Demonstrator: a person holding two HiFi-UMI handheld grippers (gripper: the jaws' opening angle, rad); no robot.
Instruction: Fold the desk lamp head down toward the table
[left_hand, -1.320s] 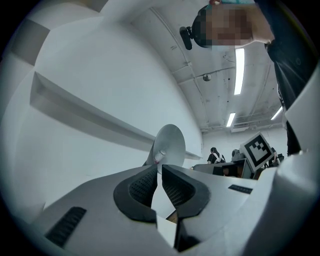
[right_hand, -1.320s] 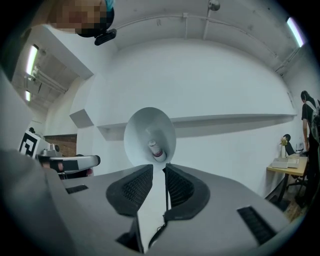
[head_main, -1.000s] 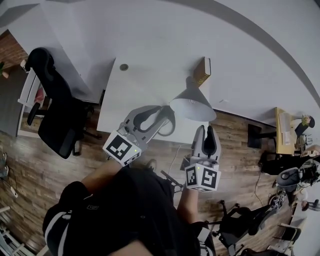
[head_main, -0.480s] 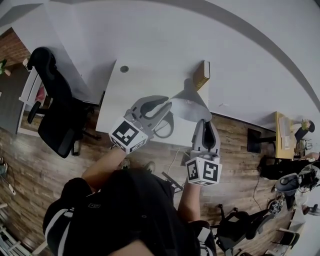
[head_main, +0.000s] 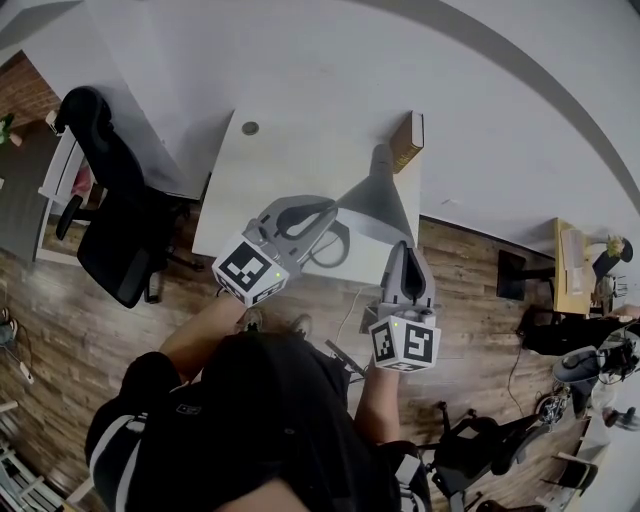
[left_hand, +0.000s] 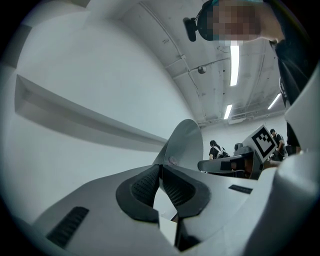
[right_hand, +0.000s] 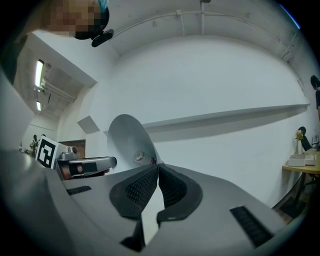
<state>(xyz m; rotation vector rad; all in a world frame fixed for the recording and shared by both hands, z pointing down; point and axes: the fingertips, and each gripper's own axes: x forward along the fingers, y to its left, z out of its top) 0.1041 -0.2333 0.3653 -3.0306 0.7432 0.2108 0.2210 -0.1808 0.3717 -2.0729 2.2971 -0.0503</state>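
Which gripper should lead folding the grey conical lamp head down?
Right, probably. Both jaws just closed on the grey conical shade, at its rim; right gripper pinches the near edge, farthest from the neck; left gripper the side.

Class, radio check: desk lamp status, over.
Left gripper, right gripper: jaws just closed, pinching rim of grey cone lamp shade. Shade tilted over white table. Brown box behind.
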